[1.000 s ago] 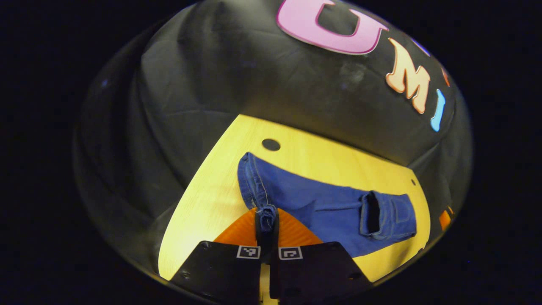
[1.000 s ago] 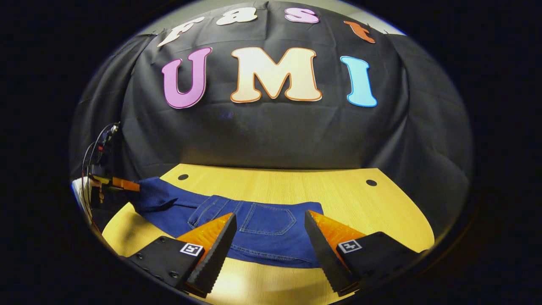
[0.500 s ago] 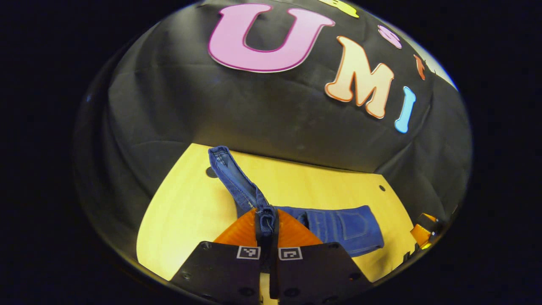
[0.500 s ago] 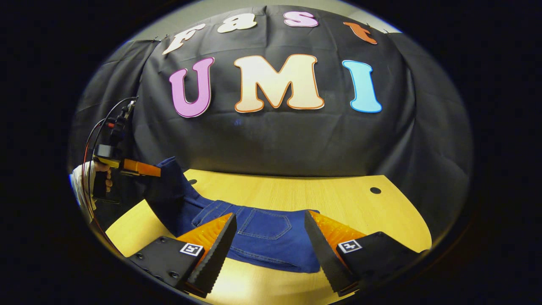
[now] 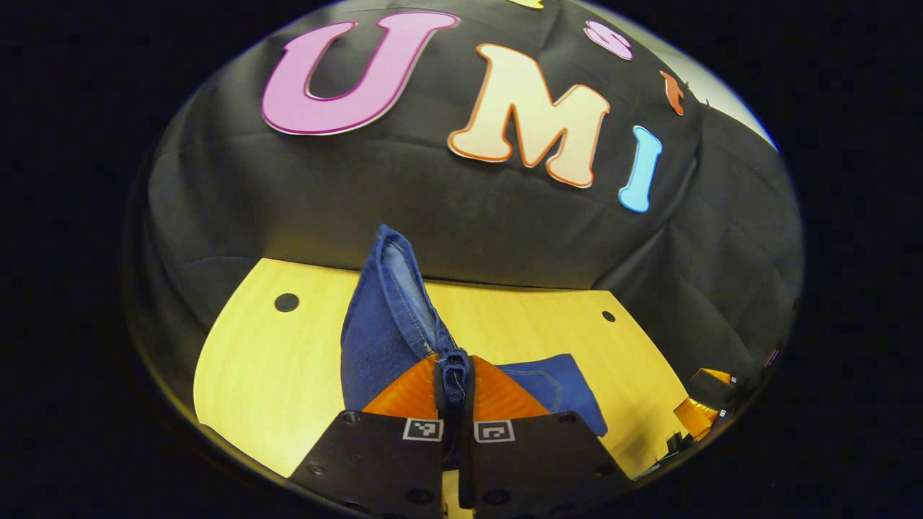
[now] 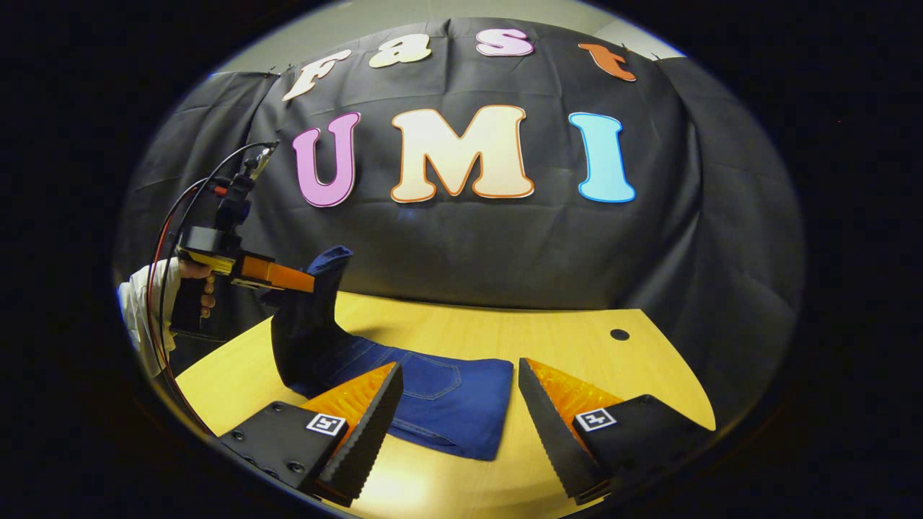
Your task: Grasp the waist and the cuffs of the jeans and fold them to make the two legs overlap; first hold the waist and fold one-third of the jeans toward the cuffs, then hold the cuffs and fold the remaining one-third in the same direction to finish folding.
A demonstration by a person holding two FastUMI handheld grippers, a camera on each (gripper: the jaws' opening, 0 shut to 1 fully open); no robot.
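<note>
One pair of jeans lies on the worktop, its cuff end raised and pinched between the left tool's closed fingers. Right tool hovers wide apart just before the folded part. Two holes in worktop.

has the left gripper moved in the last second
Yes. In the right gripper view, the left tongs have risen and swung rightward, lifting the jeans' cuff end well above the table.
</note>
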